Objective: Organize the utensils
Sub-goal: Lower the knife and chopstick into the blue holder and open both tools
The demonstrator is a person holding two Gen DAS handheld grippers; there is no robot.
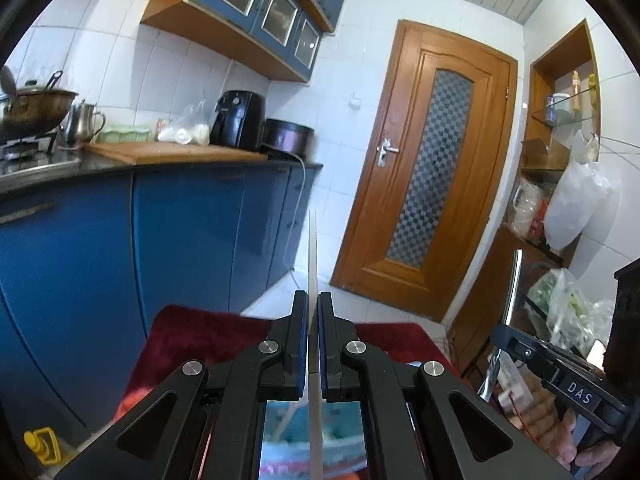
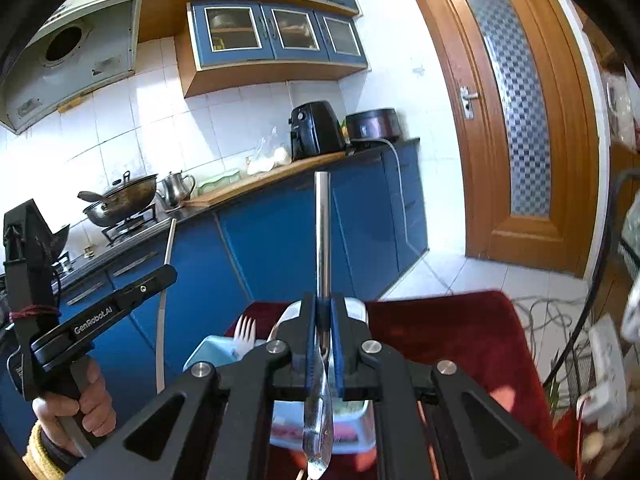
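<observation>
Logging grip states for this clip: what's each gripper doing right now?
Left gripper: closed on a thin pale chopstick.
Right gripper: closed on a metal spoon, handle pointing forward.

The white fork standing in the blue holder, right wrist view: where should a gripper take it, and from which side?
Grip the fork just below its tines, coming from above. It stands tines-up in the holder, so only its top shows; the handle is hidden inside. Both grippers are already full.

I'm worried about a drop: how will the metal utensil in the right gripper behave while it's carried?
The metal utensil looks rigid, so it probably won't flex. Its polished surface suggests it could slip or pivot between the pads of the right gripper, since the grip falls partway along it. With its long handle sticking out beyond the grip, it may swing if moved quickly.
</observation>
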